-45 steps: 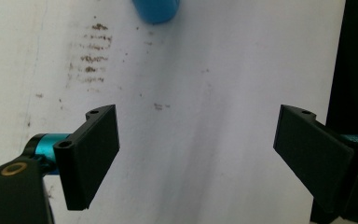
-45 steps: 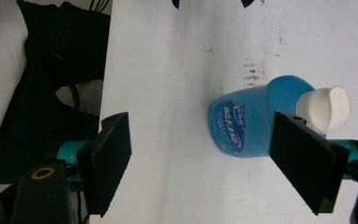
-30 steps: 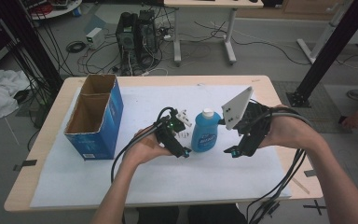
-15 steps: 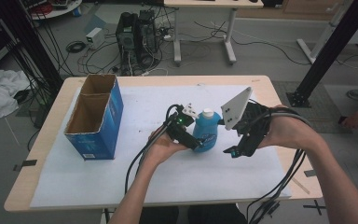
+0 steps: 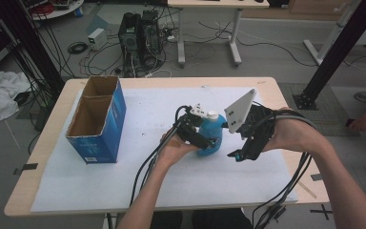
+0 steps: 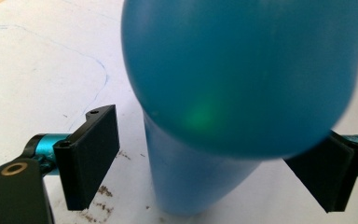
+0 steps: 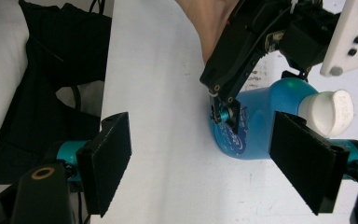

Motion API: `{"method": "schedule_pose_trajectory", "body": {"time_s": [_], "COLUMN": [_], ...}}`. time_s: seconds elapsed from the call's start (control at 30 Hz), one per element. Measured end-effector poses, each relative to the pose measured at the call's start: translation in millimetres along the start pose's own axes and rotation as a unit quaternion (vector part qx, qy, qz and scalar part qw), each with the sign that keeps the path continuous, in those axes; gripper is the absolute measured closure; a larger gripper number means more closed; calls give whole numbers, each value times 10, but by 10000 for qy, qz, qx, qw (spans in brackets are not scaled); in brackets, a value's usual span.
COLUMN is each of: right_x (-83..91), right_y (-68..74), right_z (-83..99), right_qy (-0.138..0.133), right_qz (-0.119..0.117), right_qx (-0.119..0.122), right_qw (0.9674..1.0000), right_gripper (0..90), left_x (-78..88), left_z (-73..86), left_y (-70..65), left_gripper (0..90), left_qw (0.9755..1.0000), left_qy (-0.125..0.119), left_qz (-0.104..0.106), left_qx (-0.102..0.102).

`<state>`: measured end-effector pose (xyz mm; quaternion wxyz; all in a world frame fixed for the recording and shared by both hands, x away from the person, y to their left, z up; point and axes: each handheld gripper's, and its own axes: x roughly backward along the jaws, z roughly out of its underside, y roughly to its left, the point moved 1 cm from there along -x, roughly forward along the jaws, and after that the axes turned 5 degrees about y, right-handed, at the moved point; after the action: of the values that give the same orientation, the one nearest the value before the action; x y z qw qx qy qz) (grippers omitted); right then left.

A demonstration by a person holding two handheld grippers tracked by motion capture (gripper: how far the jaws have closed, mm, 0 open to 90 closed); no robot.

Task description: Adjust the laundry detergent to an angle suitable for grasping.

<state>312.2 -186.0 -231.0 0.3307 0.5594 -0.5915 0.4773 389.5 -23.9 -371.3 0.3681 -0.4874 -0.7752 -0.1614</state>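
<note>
bottle (image 5: 213,136): blue, white cap, upright on the white sheet near the middle of the worktop (image 5: 138,83), between the two hand-held grippers
left hand-held gripper (image 5: 201,140): at the bottle's left side; in its own view the jaws stand spread, one each side of the bottle body (image 6: 242,93); left pad (image 6: 91,154) clearly apart from it, right pad (image 6: 328,172) partly hidden behind the bulge, so contact there can't be told; not pinching
left hand (image 5: 174,150): palm below and left of the bottle, cable trailing toward the near edge
right hand-held gripper (image 5: 240,152): just right of the bottle, not touching; grey plate on top tilted up; jaws spread with nothing between the pads
right gripper view: bottle (image 7: 261,126) seen past the right pad (image 7: 307,161), left hand-held gripper's jaw against its side
box (image 5: 97,119): blue cardboard, open top, well left of the bottle on the sheet
sheet (image 5: 124,176): white, covers most of the worktop, a few dark specks near the bottle
</note>
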Motion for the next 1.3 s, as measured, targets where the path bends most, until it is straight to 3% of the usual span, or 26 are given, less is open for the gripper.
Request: {"method": "schedule_pose_trajectory", "body": {"time_s": [0.07,0.13,0.27,0.33,0.6,1.3], "right_x": [-2,3,3,3,-2,4], "right_y": [-3,-8,-6,-5,-2,-1], "right_z": [2,6,13,14,15,18], "right_qy": [8,48,24,31,32,97], "right_qz": [-7,-30,-19,-23,-24,-42], "right_qx": [2,21,-5,-4,0,10], "right_qw": [10000,10000,10000,10000,10000,9999], "right_gripper": [203,203,204,204,204,204], "left_x": [-12,-35,-43,-79,-123,-128], "left_z": [2,-2,-5,-9,-18,-17], "left_y": [26,16,46,36,32,45], "left_gripper": [143,143,144,144,145,280], "left_qw": [10000,10000,10000,9998,9997,9996], "left_qy": [41,-64,-50,-151,-231,-265], "left_qz": [-14,5,-7,49,30,15], "left_qx": [-90,40,-18,82,69,-72]}}
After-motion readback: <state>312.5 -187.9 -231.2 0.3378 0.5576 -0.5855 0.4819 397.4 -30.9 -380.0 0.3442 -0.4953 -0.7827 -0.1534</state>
